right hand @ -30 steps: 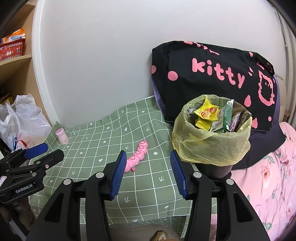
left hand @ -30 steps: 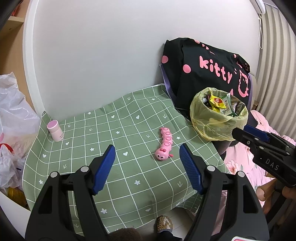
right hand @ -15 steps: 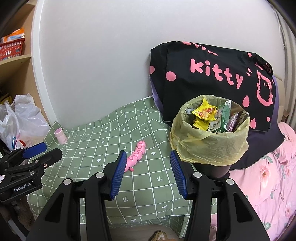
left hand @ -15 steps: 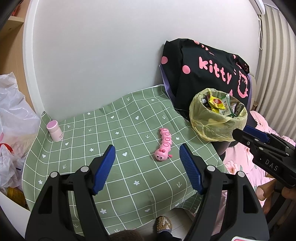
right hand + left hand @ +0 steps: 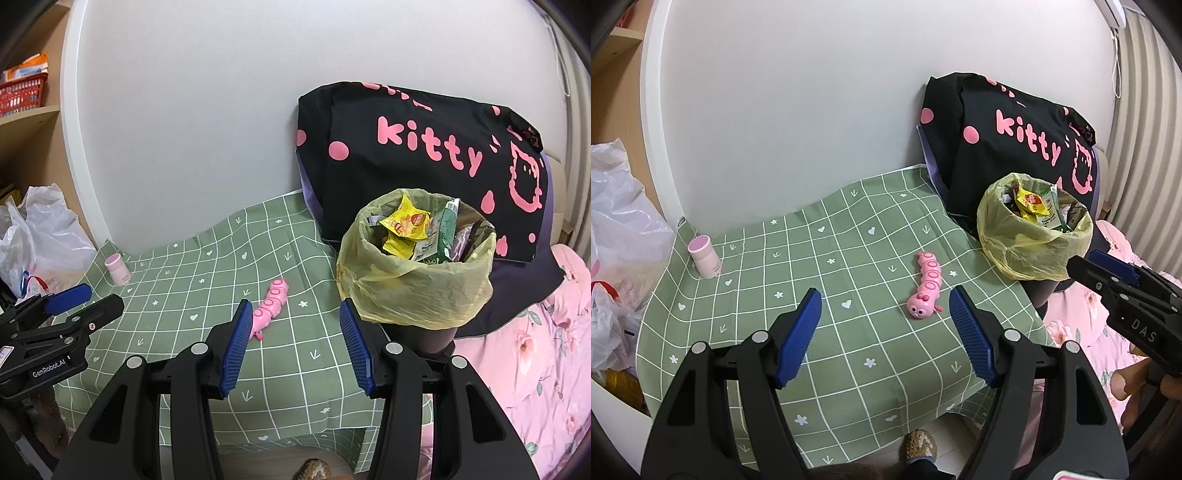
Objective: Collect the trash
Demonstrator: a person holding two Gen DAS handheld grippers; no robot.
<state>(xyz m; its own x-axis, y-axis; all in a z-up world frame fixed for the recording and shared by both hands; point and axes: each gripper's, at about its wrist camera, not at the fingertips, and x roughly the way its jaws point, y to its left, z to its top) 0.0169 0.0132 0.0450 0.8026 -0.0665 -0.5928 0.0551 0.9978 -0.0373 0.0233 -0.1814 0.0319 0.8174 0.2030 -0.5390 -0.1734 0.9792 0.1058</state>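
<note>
Green checked cloth (image 5: 849,258) covers a low table by a white wall. On the cloth lies a pink caterpillar toy (image 5: 926,286), with a small pink bottle (image 5: 704,256) far off near the left corner. At the right end stands the trash bin (image 5: 415,271) with a yellow bag in it. It is packed with wrappers, and a yellow snack packet (image 5: 404,225) sticks up on top. Behind the bin leans a black pillow (image 5: 424,147) with pink "kitty" letters. A white plastic bag (image 5: 40,236) sits by the shelf on the left.

Both tools hover above the near edge of the table. The left gripper (image 5: 884,325) has its blue pads spread wide with nothing between them. The right gripper (image 5: 291,339) is spread wide too, and it holds nothing.

Compared with a second ago, both views have pulled back a little. The bin looks a bit smaller and farther away. The toy, bottle and bin have not moved on the table.
</note>
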